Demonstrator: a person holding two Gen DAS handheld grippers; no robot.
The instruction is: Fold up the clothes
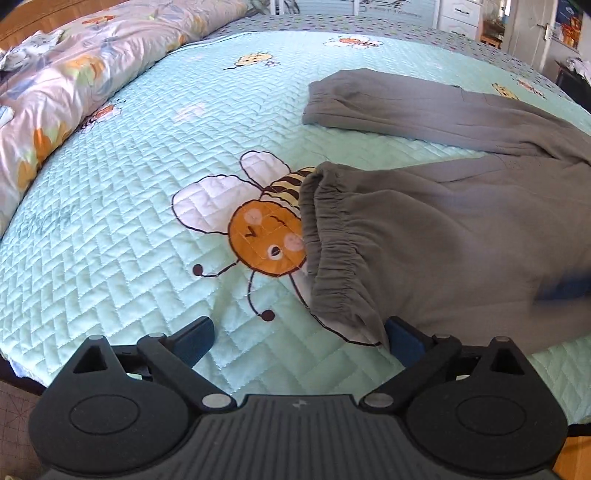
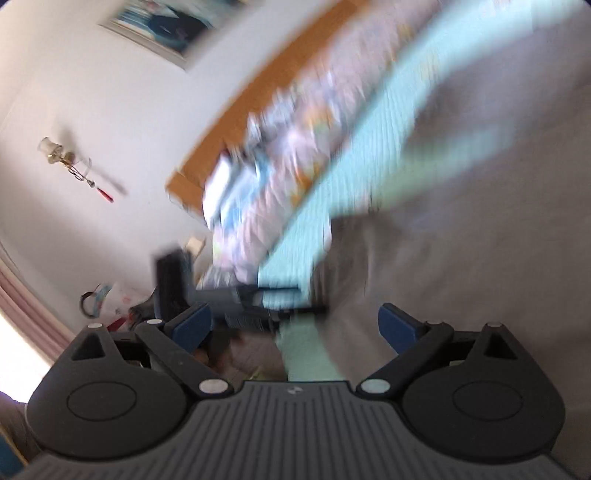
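Grey trousers (image 1: 461, 229) lie on the bed, their elastic waistband (image 1: 332, 254) open toward the left and one leg (image 1: 406, 107) stretched behind. My left gripper (image 1: 299, 343) hovers open just in front of the waistband's near corner, with its right pad (image 1: 404, 341) beside the cloth. The right wrist view is tilted and heavily blurred. There my right gripper (image 2: 295, 325) is open and holds nothing, with grey cloth (image 2: 480, 240) filling the right side. A dark blue blur (image 1: 561, 288) crosses the trousers at the right edge of the left wrist view.
The mint quilted bedspread (image 1: 129, 229) has bee prints. A bunched floral duvet (image 1: 74, 81) lies along the far left. White drawers (image 1: 458, 14) and a door (image 1: 532, 33) stand beyond the bed. A wooden headboard (image 2: 266, 88) and a framed picture (image 2: 159, 29) show in the right view.
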